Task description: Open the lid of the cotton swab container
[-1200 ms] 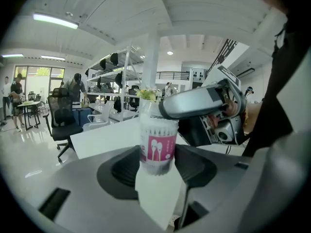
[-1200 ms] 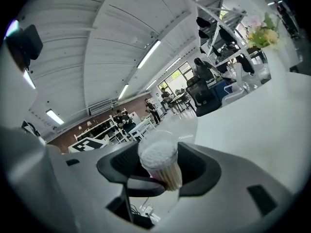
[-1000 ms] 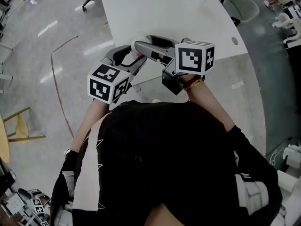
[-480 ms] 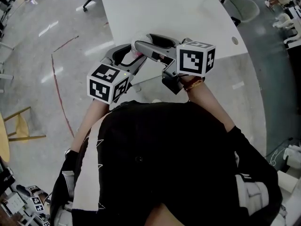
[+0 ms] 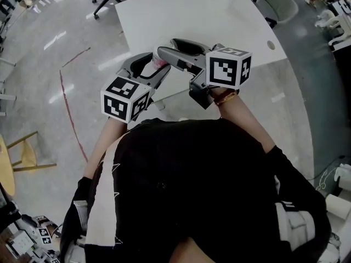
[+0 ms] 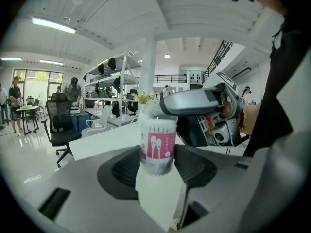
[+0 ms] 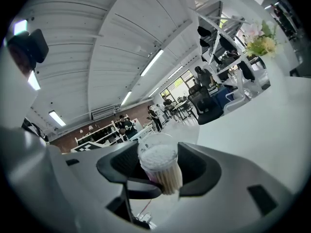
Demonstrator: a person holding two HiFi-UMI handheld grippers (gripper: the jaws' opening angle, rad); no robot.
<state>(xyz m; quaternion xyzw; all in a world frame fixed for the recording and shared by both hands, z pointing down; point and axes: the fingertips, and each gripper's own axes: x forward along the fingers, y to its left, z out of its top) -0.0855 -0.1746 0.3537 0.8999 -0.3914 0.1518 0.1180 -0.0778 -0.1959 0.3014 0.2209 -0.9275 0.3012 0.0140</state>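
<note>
The left tongs [image 6: 156,160] are clamped on the cotton swab container [image 6: 157,147] body. The right tongs [image 7: 159,168] are clamped across its clear lid [image 7: 156,151], which is seated. The container is held over the desk [image 5: 208,15] edge.

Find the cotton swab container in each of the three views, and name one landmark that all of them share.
Head view: the cotton swab container is a pink glimpse at upper centre, mostly covered.
Left gripper view: the container is at the centre, its pink label facing the camera.
Right gripper view: the container is at low centre, its clear top towards the camera.
Shared landmark: the white table.
</note>
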